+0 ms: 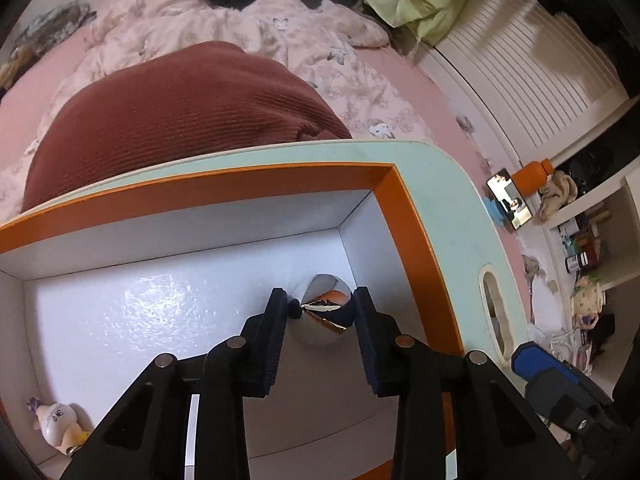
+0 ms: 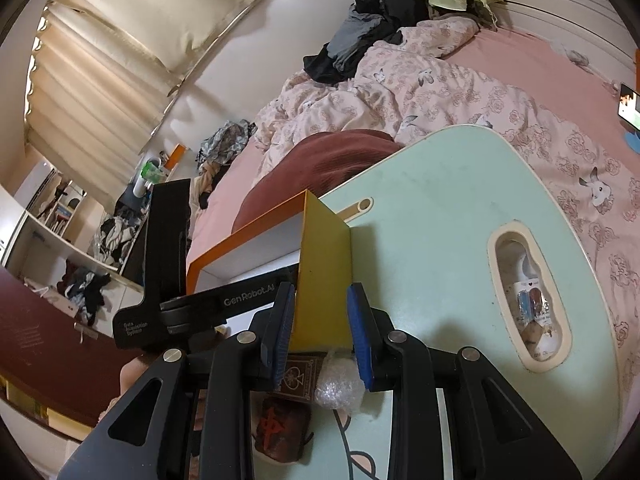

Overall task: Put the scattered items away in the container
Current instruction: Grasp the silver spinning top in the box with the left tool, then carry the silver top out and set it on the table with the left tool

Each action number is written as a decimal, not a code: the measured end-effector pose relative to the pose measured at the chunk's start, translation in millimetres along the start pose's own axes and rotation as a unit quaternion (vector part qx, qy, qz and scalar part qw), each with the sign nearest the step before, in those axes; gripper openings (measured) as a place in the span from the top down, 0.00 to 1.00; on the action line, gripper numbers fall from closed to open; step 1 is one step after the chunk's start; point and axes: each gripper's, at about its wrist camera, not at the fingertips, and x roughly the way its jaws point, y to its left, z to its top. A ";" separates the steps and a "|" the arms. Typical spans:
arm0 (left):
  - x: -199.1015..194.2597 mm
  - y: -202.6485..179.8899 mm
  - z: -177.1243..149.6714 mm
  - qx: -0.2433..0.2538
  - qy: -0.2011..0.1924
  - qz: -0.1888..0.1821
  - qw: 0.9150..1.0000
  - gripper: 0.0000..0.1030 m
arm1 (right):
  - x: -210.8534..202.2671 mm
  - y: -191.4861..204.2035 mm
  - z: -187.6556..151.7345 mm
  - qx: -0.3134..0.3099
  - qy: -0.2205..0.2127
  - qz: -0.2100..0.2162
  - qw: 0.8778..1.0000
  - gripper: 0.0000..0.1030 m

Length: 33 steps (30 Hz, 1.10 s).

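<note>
While tilted, the shiny object [image 1: 326,312] sits between the fingers [image 1: 276,336].

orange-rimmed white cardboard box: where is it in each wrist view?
Left wrist: orange-rimmed white cardboard box fills the centre and lower left, seen from above into its interior.
Right wrist: centre, outer corner wall between the fingers.
Shared landmark: mint-green tabletop with its oval cut-out.

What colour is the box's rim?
Orange rim, white inside; clearest in the left wrist view.
</note>
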 end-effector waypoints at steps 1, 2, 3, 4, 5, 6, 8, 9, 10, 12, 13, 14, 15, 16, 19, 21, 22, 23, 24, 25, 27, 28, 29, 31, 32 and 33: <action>-3.7 1.8 -0.7 -0.001 -0.007 -0.004 1.000 0.71 | -0.1 0.4 -0.1 0.000 -0.001 0.000 1.000 0.72; -9.9 3.9 -1.2 -0.002 -0.017 -0.010 1.000 0.71 | -0.2 0.6 -0.1 -0.001 -0.001 0.000 1.000 0.72; -20.1 5.8 -1.6 -0.006 -0.033 -0.018 0.999 0.71 | -0.6 0.9 -0.3 -0.003 -0.001 -0.001 1.000 0.72; -29.7 6.8 -2.5 -0.007 -0.047 -0.022 0.999 0.71 | -0.9 2.1 -1.0 -0.007 -0.001 -0.003 1.000 0.72; -40.0 7.4 -4.2 -0.007 -0.062 -0.025 0.998 0.71 | -1.1 4.1 -1.8 -0.013 0.000 -0.007 1.000 0.72; -53.3 7.3 -7.0 -0.004 -0.081 -0.024 0.996 0.71 | -1.2 6.6 -2.8 -0.018 0.000 -0.010 1.000 0.72; -81.6 5.8 -18.8 0.013 -0.122 -0.007 0.992 0.71 | -1.1 12.3 -5.5 -0.034 0.001 -0.019 0.999 0.72; -95.6 6.0 -29.0 0.021 -0.138 0.004 0.990 0.71 | -1.0 15.1 -7.2 -0.042 0.001 -0.024 0.999 0.72; -105.2 7.1 -38.0 0.025 -0.148 0.011 0.989 0.71 | -0.3 18.1 -9.0 -0.050 0.002 -0.028 0.998 0.72; -121.6 12.3 -60.4 0.033 -0.162 0.012 0.986 0.71 | 2.5 24.5 -13.9 -0.063 0.007 -0.031 0.997 0.72; -126.4 15.1 -71.5 0.038 -0.166 0.013 0.985 0.71 | 4.2 27.1 -15.8 -0.068 0.010 -0.031 0.997 0.72; -129.4 17.6 -84.8 0.048 -0.170 0.020 0.984 0.71 | 6.1 29.7 -18.0 -0.071 0.013 -0.030 0.997 0.72; -129.6 21.3 -96.5 0.058 -0.171 0.033 0.983 0.71 | 7.8 32.1 -19.9 -0.074 0.016 -0.028 0.997 0.72; -128.6 24.4 -106.3 0.062 -0.170 0.044 0.982 0.71 | 9.1 34.1 -21.5 -0.077 0.019 -0.028 0.996 0.72; -120.7 41.7 -133.0 0.046 -0.161 0.041 0.985 0.71 | 13.1 38.9 -25.5 -0.083 0.025 -0.030 0.996 0.72; -114.9 54.7 -149.1 0.026 -0.158 0.019 0.987 0.71 | 15.9 41.2 -27.4 -0.084 0.029 -0.031 0.996 0.72; -113.0 58.2 -155.6 0.021 -0.160 0.013 0.987 0.71 | 17.3 42.3 -28.4 -0.085 0.031 -0.033 0.995 0.72; -110.7 59.6 -161.4 0.019 -0.162 0.004 0.987 0.71 | 18.4 43.6 -29.3 -0.087 0.032 -0.036 0.995 0.72; -107.8 60.6 -167.4 0.020 -0.165 -0.007 0.986 0.71 | 19.5 45.1 -30.2 -0.089 0.032 -0.040 0.995 0.72; -105.3 61.9 -173.0 0.024 -0.170 -0.012 0.985 0.72 | 21.0 46.3 -31.2 -0.090 0.034 -0.040 0.995 0.72; -104.6 58.5 -183.1 0.035 -0.188 0.002 0.982 0.72 | 23.3 47.4 -32.4 -0.089 0.038 -0.036 0.995 0.72; -104.8 56.5 -185.5 0.054 -0.189 0.000 0.981 0.72 | 23.8 48.1 -32.8 -0.091 0.038 -0.038 0.994 0.72; -104.4 53.6 -186.8 0.065 -0.191 0.005 0.979 0.72 | 24.0 49.4 -33.3 -0.094 0.037 -0.043 0.994 0.72; -104.7 48.6 -191.2 0.074 -0.198 0.014 0.977 0.72 | 24.0 52.8 -33.6 -0.099 0.039 -0.058 0.993 0.72; -104.0 45.2 -194.4 0.080 -0.205 0.023 0.975 0.72 | 23.6 54.6 -33.7 -0.100 0.037 -0.061 0.992 0.72; -104.1 43.2 -197.2 0.084 -0.209 0.027 0.974 0.72 | 22.8 56.6 -33.1 -0.100 0.036 -0.065 0.992 0.72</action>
